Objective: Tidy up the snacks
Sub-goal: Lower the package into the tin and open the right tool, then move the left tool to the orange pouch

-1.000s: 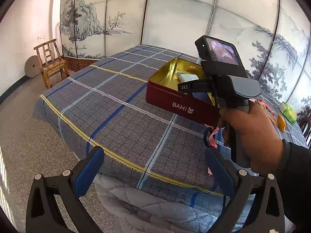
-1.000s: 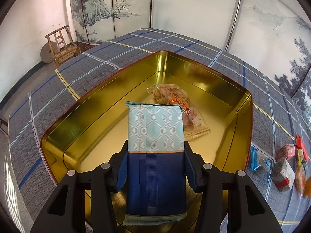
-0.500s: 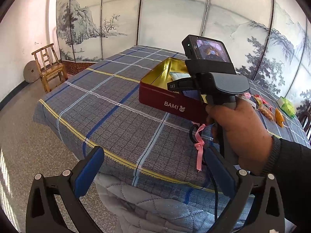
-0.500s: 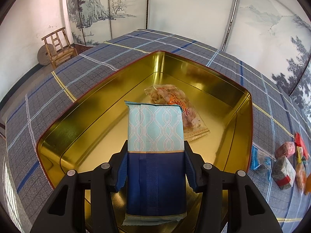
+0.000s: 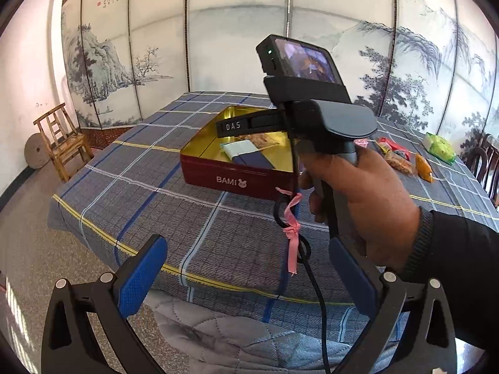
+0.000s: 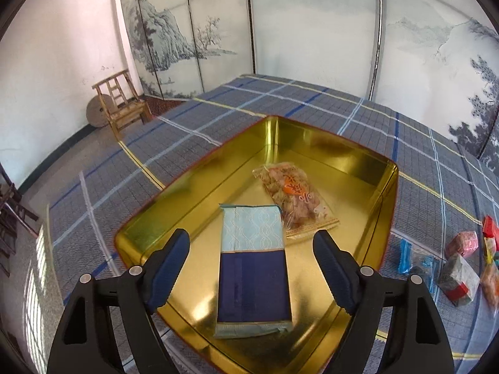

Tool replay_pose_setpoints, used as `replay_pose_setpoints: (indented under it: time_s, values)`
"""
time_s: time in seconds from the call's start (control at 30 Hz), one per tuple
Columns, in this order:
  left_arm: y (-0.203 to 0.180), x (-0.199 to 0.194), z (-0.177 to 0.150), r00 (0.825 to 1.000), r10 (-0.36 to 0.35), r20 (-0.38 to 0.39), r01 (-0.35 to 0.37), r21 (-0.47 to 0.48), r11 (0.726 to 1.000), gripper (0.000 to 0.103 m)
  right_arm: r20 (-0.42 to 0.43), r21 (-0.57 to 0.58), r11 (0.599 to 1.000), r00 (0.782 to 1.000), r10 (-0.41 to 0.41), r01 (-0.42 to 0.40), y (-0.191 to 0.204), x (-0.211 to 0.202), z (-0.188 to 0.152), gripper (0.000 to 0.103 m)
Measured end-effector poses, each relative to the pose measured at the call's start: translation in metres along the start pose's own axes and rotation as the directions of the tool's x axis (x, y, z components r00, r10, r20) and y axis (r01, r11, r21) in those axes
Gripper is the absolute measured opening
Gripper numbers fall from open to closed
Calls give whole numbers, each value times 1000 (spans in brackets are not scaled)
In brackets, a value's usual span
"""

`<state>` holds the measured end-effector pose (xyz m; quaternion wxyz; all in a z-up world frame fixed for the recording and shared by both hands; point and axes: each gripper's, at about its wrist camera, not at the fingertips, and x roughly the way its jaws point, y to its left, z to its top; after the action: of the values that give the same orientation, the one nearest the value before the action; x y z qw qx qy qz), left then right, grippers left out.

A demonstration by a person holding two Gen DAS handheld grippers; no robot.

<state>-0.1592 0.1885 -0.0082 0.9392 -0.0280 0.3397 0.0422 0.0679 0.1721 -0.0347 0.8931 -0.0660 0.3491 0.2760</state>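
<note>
Right wrist view: right tongs [image 6: 251, 268] gape, released, over the light, soft, crinkly blue packet [image 6: 252, 271] in the gold tin [image 6: 386, 193]; pinch its long edges, while left tongs [image 5: 249, 280] hang spread at 6 o'clock.

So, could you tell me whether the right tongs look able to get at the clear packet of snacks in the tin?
Probably yes: the right tongs are open above the tin, and the clear packet lies uncovered just beyond the blue packet.

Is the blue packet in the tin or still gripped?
In. The blue packet lies flat on the tin floor; the right gripper is open, fingers clear of it.
</note>
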Motion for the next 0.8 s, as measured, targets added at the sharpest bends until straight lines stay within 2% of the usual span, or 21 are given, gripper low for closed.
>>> replay_pose_setpoints:
  time_s: [0.07,0.17,0.2,0.27,0.3,0.37,0.47,0.53,0.6,0.7,0.8]
  values:
    - [-11,-3,3,1000,-18,19,17,33,999,103,71,-3,1000,997,-12,12,-26,-31,-4,84]
    - [-34,1,8,998,-62,13,60,94,994,103,164,51,990,976,-141,134,-92,-77,-22,93]
    - [-43,4,11,997,-81,9,80,116,990,103,182,83,976,960,-212,200,-119,-91,-30,96]
    - [-61,12,16,992,-124,-8,124,151,981,103,185,151,925,909,-374,350,-177,-114,-52,98]
    - [-71,18,20,988,-150,-29,152,164,975,103,157,195,888,880,-448,417,-208,-122,-64,98]
    - [-91,31,30,977,-200,-66,209,176,962,103,85,310,818,843,-531,484,-272,-141,-90,98]
    - [-130,49,48,973,-219,-65,228,226,947,103,24,507,714,820,-572,483,-352,-177,-133,98]
    - [-161,62,63,970,-234,-62,242,254,936,103,-4,595,643,802,-598,482,-385,-199,-157,98]
    - [-197,78,74,967,-246,-67,255,288,923,103,-8,643,607,797,-604,467,-401,-213,-174,98]
    - [-251,104,90,950,-301,-89,313,308,898,103,29,721,574,811,-584,388,-418,-228,-189,98]
    - [-299,133,103,944,-319,-85,329,310,892,103,57,774,540,812,-581,331,-430,-238,-203,99]
